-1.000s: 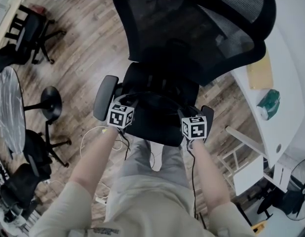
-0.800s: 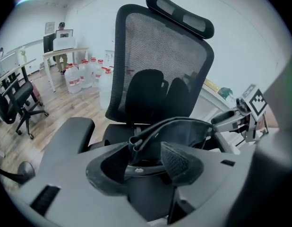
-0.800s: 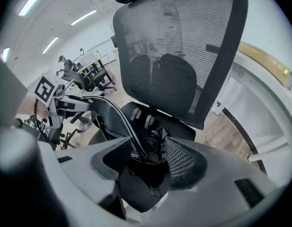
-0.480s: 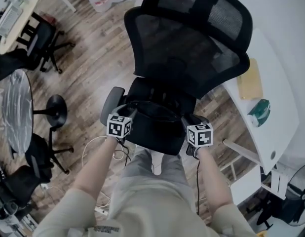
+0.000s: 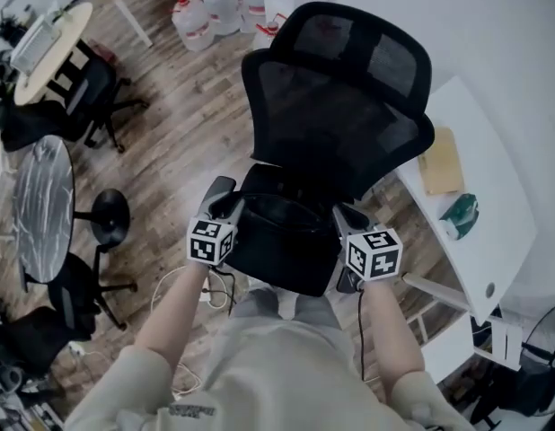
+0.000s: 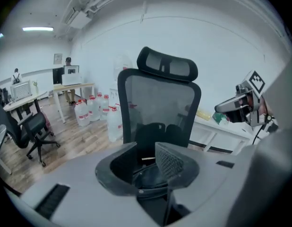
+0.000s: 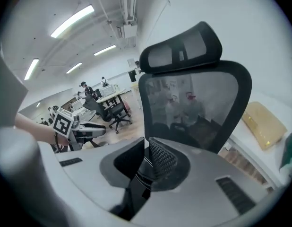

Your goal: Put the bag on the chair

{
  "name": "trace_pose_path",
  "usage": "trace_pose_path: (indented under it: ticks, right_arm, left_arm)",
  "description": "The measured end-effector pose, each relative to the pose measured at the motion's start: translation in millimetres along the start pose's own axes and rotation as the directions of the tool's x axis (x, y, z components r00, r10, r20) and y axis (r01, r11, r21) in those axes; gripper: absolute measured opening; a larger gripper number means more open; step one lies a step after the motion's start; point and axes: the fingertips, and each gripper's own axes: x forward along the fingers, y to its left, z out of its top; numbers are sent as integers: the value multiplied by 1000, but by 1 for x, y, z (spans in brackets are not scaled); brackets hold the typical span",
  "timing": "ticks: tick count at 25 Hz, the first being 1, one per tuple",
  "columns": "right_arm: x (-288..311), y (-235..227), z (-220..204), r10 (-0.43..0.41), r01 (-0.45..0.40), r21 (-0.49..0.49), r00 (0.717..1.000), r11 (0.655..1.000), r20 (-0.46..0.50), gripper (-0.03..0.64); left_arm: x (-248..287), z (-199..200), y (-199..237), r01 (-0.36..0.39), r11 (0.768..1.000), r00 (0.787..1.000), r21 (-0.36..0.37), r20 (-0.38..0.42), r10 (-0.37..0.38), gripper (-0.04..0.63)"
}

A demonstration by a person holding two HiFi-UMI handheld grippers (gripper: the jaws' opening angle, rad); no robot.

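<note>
a black chair (image 5: 336, 124) stands on the wood floor (image 5: 179, 124). the black bag (image 5: 282, 241) lies on the seat of the chair, in front of the tall back.

the person stands just in front of the chair, with one tool at each side of the bag. the left tool (image 6: 144, 145) is released. its jaws have just been closing a bit, but there is a clear gap between them and nothing is in it. through the gap you can see the chair back, and the dark bag lower down. the right tool (image 7: 146, 141) has just been closing too. its jaws are clenched nearly together, with only a thin dark slit left, and nothing i can make out is pinched in them.

to the right of the chair is a white surface (image 5: 493, 205). a flat tan thing (image 5: 442, 162) and a green thing (image 5: 462, 215) lie on it. big water bottles (image 5: 210, 12) stand on the floor behind the chair.
</note>
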Motion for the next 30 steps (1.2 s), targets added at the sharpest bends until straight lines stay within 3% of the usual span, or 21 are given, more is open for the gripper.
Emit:
trace_pose_path:
  ticks: [7, 14, 17, 21, 25, 30]
  right_arm:
    - [-52, 34, 67, 78, -70, -54, 984, 996, 159, 31]
    - [-108, 59, 118, 107, -74, -114, 943, 991, 315, 26]
    - [-131, 67, 133, 119, -73, -135, 920, 988, 374, 25]
    - [-165, 79, 156, 120, -33, -206, 897, 978, 425, 23]
    - [-199, 91, 179, 120, 1, -239, 862, 971, 493, 21]
    - [-229, 103, 195, 186, -83, -210, 821, 974, 539, 21]
  left_arm:
    - [-60, 70, -4, -52, 999, 984, 7, 171, 50, 86]
    - [-113, 130, -25, -110, 985, 955, 135, 290, 67, 54]
    - [-135, 155, -41, -111, 979, 937, 168, 345, 47, 51]
    - [-163, 188, -70, -134, 956, 915, 260, 403, 19, 49]
    - [-187, 216, -96, -125, 951, 883, 281, 469, -23, 49]
    - [-216, 245, -116, -141, 939, 844, 315, 534, -52, 49]
